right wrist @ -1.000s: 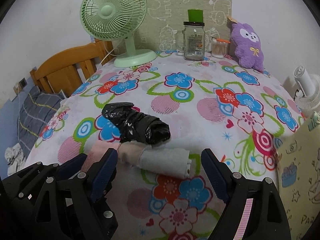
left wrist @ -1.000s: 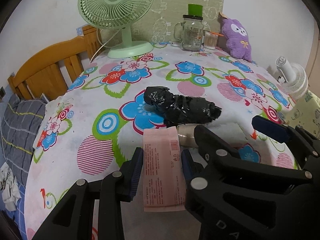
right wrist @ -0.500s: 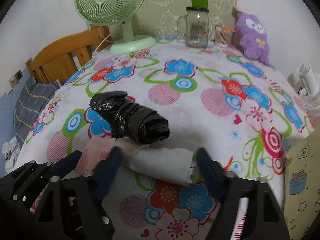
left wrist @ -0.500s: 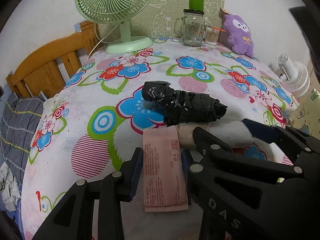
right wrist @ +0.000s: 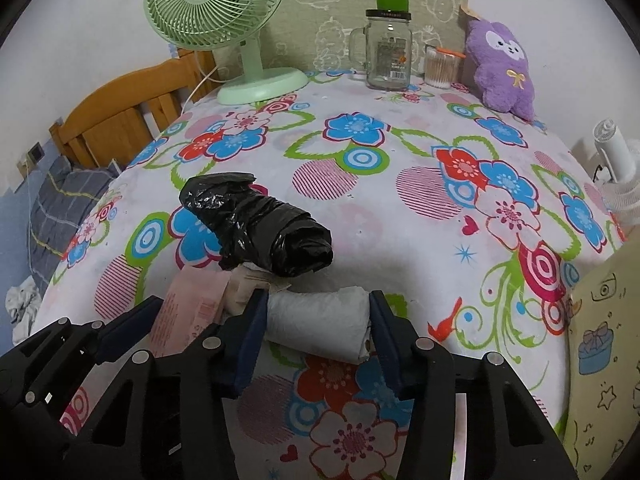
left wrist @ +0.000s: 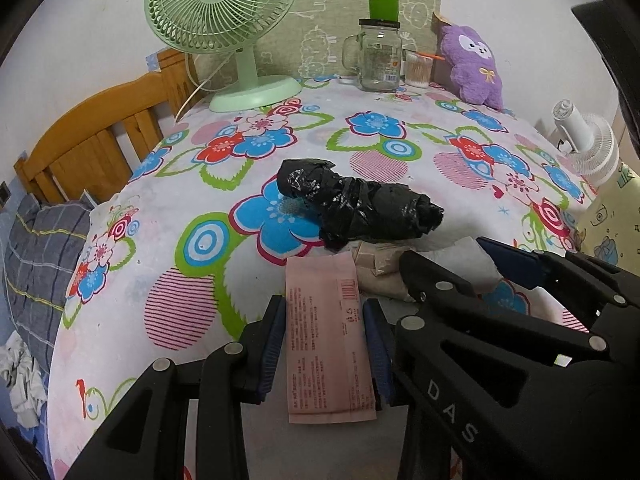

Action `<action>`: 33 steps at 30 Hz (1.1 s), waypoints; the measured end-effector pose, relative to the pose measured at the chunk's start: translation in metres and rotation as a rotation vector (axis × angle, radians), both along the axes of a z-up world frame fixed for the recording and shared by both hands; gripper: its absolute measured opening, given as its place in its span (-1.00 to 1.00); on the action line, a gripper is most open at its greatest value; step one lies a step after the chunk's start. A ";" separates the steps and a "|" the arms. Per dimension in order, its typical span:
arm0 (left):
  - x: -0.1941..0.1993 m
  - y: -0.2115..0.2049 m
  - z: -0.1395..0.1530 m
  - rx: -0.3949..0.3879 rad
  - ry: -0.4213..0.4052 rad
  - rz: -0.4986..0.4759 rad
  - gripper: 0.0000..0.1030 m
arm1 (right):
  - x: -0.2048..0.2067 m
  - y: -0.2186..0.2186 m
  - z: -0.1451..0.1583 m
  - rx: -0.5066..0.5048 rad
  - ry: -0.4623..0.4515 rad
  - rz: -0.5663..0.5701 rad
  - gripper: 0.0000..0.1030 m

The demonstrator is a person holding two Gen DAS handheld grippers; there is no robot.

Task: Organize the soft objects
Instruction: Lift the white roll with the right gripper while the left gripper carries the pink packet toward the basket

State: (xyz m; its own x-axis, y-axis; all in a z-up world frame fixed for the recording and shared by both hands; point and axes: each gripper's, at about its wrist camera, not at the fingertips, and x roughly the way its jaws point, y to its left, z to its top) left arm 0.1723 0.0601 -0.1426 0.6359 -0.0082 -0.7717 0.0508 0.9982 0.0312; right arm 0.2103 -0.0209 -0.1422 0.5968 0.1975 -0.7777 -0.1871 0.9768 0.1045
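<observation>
A flat pink packet [left wrist: 328, 332] lies on the flowered tablecloth [left wrist: 168, 216]; my left gripper [left wrist: 325, 312] is shut on it, a pad against each long side. The packet also shows in the right wrist view [right wrist: 188, 312]. A white roll [right wrist: 318, 322] lies to its right; my right gripper [right wrist: 316, 312] has closed on it, a pad at each end. A beige roll [left wrist: 378, 270] lies between the packet and the white roll. A black plastic bundle [left wrist: 360, 206] lies just behind them and shows in the right wrist view [right wrist: 260, 228].
At the back stand a green fan [left wrist: 236, 36], a glass jar [left wrist: 378, 58], a cup of cotton swabs [left wrist: 418, 70] and a purple plush toy [left wrist: 476, 66]. A white fan [left wrist: 588, 148] and a yellow box [right wrist: 604, 352] are at the right. A wooden headboard [left wrist: 92, 136] is left.
My right gripper moved forward and down over the white roll and its jaws closed from wide open onto the roll's ends. My left gripper kept its hold on the pink packet.
</observation>
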 end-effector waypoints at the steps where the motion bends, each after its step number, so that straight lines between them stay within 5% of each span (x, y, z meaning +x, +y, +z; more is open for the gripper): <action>1: -0.001 -0.001 0.000 0.001 0.001 -0.001 -0.23 | -0.001 -0.001 0.000 -0.001 -0.002 -0.001 0.03; 33: -0.052 -0.045 0.044 -0.007 -0.109 -0.037 -0.23 | -0.059 -0.048 0.047 0.003 -0.112 -0.039 0.03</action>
State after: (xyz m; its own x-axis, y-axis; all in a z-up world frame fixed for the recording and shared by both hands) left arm 0.1206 0.0149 -0.0983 0.7153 -0.0382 -0.6978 0.0838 0.9960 0.0315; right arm 0.1515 -0.0691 -0.0950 0.6870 0.1753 -0.7052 -0.1601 0.9831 0.0884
